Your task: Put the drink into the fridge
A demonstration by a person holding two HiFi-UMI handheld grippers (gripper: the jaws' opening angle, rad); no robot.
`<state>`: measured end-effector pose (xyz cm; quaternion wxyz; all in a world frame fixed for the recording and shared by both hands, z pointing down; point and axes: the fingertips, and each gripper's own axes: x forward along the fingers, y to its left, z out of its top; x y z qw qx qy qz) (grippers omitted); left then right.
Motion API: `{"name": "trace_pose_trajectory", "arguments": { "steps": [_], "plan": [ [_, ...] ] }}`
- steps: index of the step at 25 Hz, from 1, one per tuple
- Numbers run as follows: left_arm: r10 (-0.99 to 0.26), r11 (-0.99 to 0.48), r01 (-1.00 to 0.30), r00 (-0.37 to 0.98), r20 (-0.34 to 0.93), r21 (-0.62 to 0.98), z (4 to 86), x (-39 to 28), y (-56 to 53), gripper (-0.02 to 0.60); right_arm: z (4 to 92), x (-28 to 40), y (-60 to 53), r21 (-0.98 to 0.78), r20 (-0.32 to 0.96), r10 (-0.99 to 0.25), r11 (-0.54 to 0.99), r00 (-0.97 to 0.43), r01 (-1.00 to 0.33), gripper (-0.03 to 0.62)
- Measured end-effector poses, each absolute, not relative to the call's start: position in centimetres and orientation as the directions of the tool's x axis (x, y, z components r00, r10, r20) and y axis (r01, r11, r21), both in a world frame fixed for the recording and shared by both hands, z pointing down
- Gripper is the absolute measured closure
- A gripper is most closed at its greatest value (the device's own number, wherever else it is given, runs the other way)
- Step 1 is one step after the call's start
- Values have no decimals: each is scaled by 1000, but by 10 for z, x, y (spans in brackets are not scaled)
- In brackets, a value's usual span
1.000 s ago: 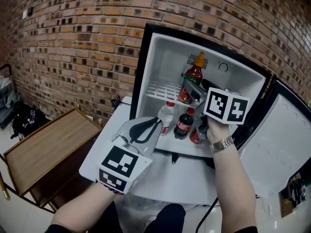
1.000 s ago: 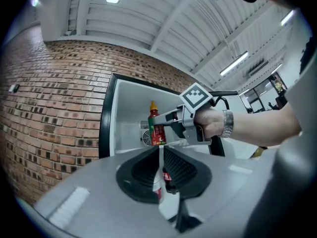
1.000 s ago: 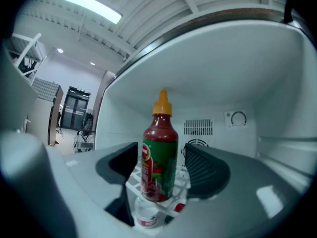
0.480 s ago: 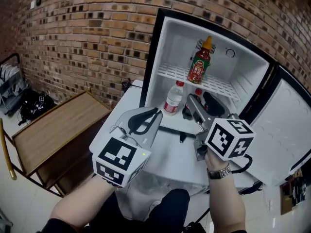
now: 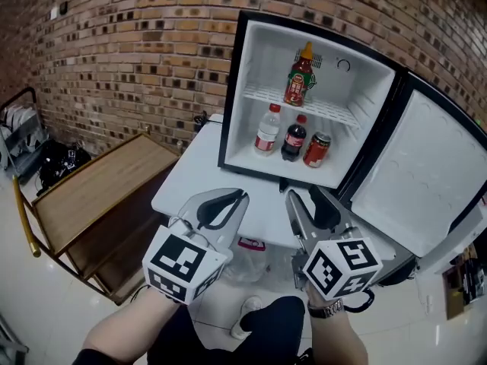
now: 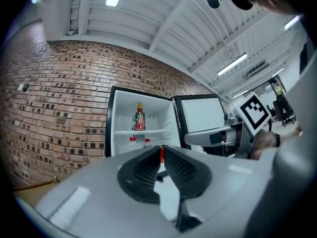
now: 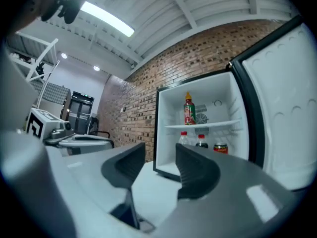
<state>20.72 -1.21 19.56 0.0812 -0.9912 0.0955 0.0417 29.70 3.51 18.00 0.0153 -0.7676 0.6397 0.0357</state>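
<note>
Nearest the camera, in the lower middle of the head view, two hands hold the tools side by side over the near edge of the white surface [image 5: 199, 182]. The left tool [image 5: 242, 196] sits lower left of centre; its dark pads meet at the tips and nothing is between them. The right tool [image 5: 301, 194] sits just right of it, its jaws apart with only bare surface showing between them; they have just been closing. Both tools point up the frame toward the fridge [image 5: 262, 59].

To the left of the surface stands a lower wooden table [image 5: 99, 192].

The fridge stands on the far part of the surface, in the upper middle of the frame, with its door [image 5: 415, 173] swung wide to the right. On its floor three drinks stand upright in a row: a clear water bottle [image 5: 267, 131] with a red cap on the left, a dark cola bottle [image 5: 294, 139] just beside it, and a red can [image 5: 316, 150] on the right, near the door hinge. The can leans slightly in the picture. Above them, on the white wire shelf [image 5: 262, 96], a red sauce bottle [image 5: 300, 78] stands alone.

All three drinks lie well apart from both tools, straight up the frame from the jaws, with a stretch of white surface between. The right tool's view frames them just above its right jaw.

A brick wall [image 5: 137, 44] rises behind.
</note>
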Motion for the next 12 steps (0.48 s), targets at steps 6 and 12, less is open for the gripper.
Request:
{"name": "trace_pose_trajectory", "arguments": {
  "steps": [6, 12],
  "plan": [
    [-169, -971, -186, 978, -119, -150, 201, 172, 51, 565, 187, 250, 100, 83, -90, -976, -208, 201, -975, 429],
    [-164, -971, -183, 978, -133, -150, 207, 146, 104, 565, 196, 221, 157, 103, -103, -971, -228, 218, -968, 496]
  ]
}}
